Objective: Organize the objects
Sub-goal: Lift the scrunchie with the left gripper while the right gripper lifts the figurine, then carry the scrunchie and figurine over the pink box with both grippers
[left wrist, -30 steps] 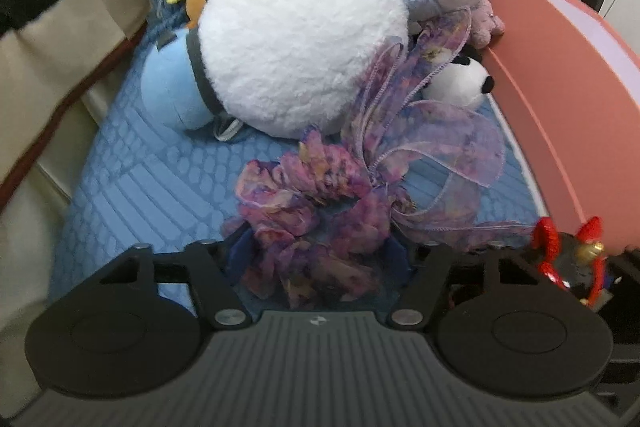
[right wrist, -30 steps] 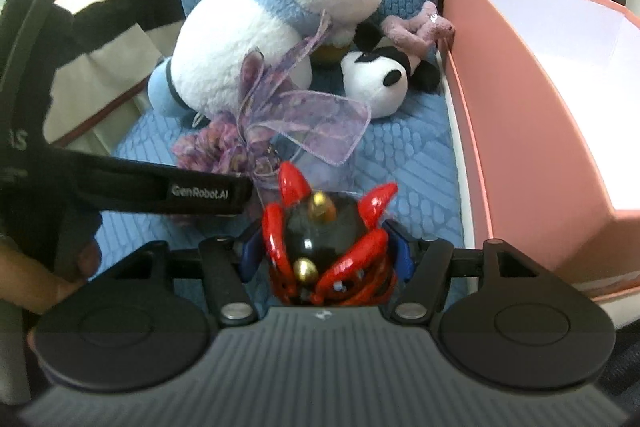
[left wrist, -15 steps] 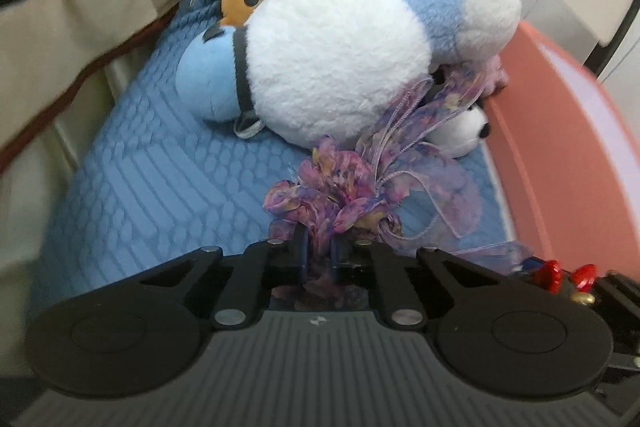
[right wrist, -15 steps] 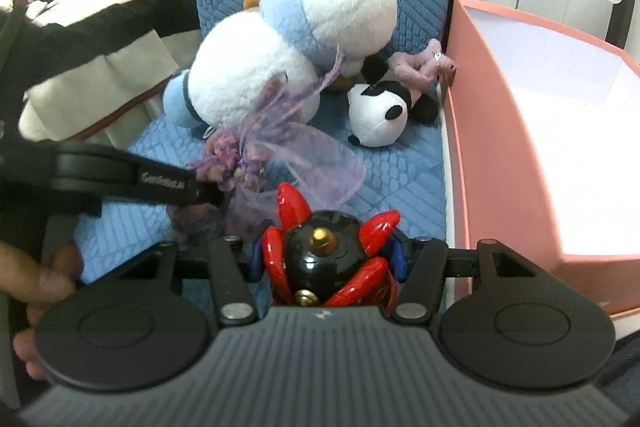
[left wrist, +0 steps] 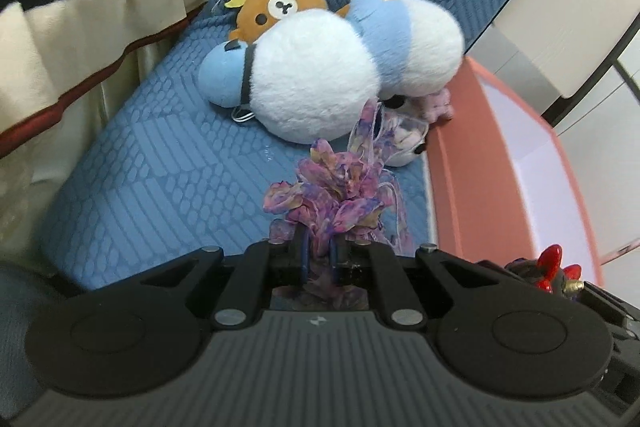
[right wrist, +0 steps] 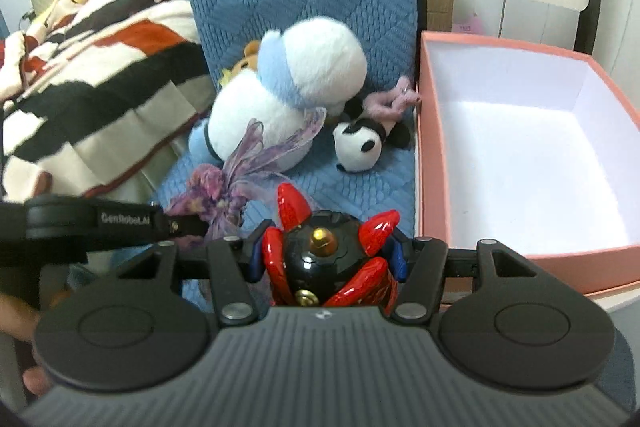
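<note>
**Purple fabric and red toy both lifted, box waiting empty**

Purple, flowery fabric of a ruffled hair tie is now pinched between the nearly closed fingers of the left gripper. A second ago these fingers stood wide apart around it while it lay on the cushion; now they are together on it and the tie hangs above the seat, its thin gauze ribbon trailing behind. The right gripper is clamped on the glossy black ball toy with red claws, as it was a second ago, but the toy is now raised higher. I judge that both things are picked up and the carrying step begins.

Behind them, on the blue quilted seat cushion, the other toys lie where they were: a small black-and-white panda plush, a big white and light-blue plush, and a brown bear plush behind it. To the right, just beside the cushion, stands the pink cardboard box, its white inside empty, probably the goal for both things.
</note>
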{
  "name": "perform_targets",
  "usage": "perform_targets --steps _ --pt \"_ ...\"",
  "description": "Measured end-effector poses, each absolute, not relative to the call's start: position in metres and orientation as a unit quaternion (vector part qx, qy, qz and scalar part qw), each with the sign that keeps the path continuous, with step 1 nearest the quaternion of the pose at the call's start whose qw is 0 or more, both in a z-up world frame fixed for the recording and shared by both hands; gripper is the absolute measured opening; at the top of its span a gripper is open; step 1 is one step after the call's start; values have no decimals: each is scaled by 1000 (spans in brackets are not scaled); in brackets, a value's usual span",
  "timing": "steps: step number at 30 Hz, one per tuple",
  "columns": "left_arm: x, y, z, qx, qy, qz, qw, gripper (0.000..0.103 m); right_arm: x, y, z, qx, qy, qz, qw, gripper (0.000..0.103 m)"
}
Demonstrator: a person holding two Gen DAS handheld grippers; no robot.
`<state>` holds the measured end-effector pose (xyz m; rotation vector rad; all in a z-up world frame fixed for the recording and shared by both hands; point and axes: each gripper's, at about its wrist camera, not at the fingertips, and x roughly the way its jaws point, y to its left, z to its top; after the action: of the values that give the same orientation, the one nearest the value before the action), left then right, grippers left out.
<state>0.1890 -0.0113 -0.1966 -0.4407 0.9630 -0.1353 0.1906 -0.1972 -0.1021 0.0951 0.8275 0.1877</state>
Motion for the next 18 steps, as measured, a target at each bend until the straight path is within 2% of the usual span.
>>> perform_targets --steps 18 --pt "182 -66 -78 -224 441 -58 867 11 212 -257 1 57 368 120 920 59"
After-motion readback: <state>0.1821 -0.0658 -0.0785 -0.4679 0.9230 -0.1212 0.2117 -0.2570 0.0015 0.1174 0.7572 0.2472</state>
